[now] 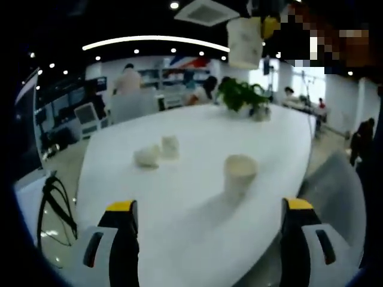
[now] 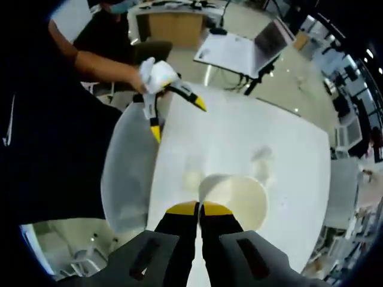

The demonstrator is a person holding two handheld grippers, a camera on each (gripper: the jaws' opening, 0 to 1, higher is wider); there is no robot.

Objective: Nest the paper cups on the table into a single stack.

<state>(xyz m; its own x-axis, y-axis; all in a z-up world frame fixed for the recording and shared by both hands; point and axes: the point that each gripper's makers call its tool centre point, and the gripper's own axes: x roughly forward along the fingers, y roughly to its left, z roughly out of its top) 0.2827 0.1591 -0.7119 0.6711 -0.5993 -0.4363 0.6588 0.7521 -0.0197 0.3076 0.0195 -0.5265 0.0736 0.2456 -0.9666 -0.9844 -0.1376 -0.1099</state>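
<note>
So in the left gripper view our left gripper [image 1: 209,209] has its jaws spread wide over the near edge of the white tabletop [image 1: 197,137], with one paper cup [image 1: 239,172] standing upright out past them, toward the right edge. Two more cups [image 1: 157,151] sit together further in, one tipped on its side, and a potted plant [image 1: 242,95] is at the far end. Our right gripper [image 2: 199,208] has its jaws pinched together on the rim of a held cup [image 2: 236,200] up above the tabletop, mouth facing the camera.
</note>
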